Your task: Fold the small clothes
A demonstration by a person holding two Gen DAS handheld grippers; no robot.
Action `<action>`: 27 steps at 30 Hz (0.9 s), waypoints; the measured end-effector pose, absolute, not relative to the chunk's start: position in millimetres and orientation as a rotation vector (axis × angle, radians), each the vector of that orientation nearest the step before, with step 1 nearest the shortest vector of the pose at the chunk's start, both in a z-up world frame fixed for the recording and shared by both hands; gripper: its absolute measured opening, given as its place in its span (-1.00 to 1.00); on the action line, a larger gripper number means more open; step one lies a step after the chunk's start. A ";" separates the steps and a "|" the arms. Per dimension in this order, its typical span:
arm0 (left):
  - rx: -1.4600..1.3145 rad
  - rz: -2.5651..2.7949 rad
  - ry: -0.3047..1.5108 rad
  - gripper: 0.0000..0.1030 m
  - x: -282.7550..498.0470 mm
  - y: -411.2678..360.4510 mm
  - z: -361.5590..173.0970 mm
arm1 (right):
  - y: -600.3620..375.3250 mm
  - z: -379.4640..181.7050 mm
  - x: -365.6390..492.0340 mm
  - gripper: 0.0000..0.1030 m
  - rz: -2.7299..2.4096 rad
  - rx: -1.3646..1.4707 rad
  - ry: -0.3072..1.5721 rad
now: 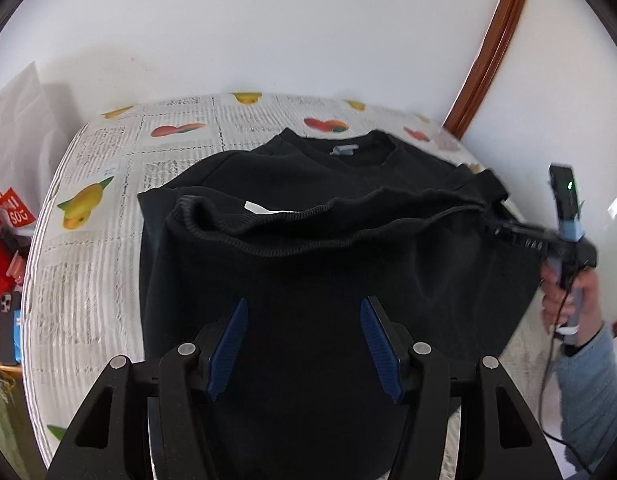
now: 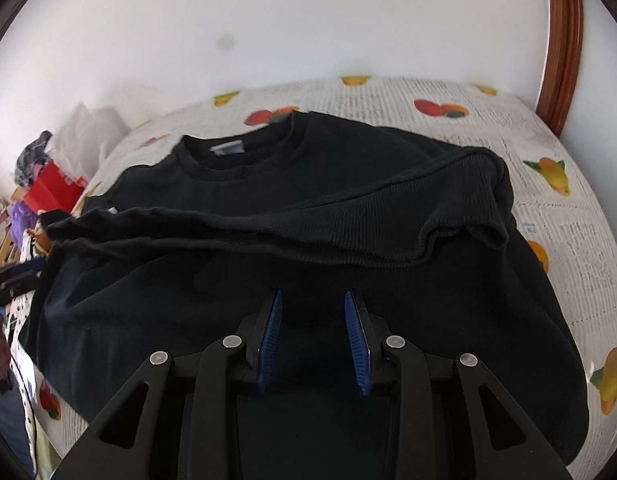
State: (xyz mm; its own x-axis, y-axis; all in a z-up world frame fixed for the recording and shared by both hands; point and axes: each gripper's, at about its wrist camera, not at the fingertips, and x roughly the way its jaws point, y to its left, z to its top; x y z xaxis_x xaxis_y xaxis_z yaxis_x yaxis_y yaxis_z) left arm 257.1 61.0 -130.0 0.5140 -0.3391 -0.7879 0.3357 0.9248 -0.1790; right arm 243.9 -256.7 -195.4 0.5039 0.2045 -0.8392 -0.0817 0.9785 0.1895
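A black sweatshirt (image 1: 308,264) lies on a table covered with a fruit-print cloth (image 1: 88,264). Its ribbed hem is folded up across the body, and the collar with a grey label (image 1: 344,149) lies at the far side. My left gripper (image 1: 304,304) is open and empty above the near part of the sweatshirt. My right gripper (image 2: 313,296) is open and empty above the near part of the sweatshirt (image 2: 268,208). In the left wrist view the right gripper (image 1: 508,232) shows at the sweatshirt's right edge, blurred.
A white wall stands behind the table. A wooden frame (image 1: 496,48) runs up at the right. A red bag (image 1: 8,236) and clutter sit off the table's left edge. A hand in a blue sleeve (image 1: 576,320) holds the right gripper's handle.
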 end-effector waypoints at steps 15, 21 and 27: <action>0.023 -0.137 0.892 0.10 330.1 99.1 -128.5 | -319.1 -185.4 326.3 -0.16 -0.016 0.138 0.973; 0.025 -0.152 0.925 0.09 341.7 100.1 -141.1 | -322.0 -199.3 345.0 0.10 -0.012 0.089 1.005; 0.092 -0.110 0.949 -0.41 347.0 85.3 -157.2 | -321.7 -217.0 364.3 -0.02 -0.035 0.034 1.040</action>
State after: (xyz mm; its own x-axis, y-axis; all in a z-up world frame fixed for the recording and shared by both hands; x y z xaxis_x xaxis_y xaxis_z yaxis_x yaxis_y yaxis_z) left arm 347.0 85.3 -157.2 0.5773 -0.0539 -0.8148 0.1345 0.9905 0.0298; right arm 364.3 -321.7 -217.0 0.5058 -0.0130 -0.8625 0.0453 0.9989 0.0115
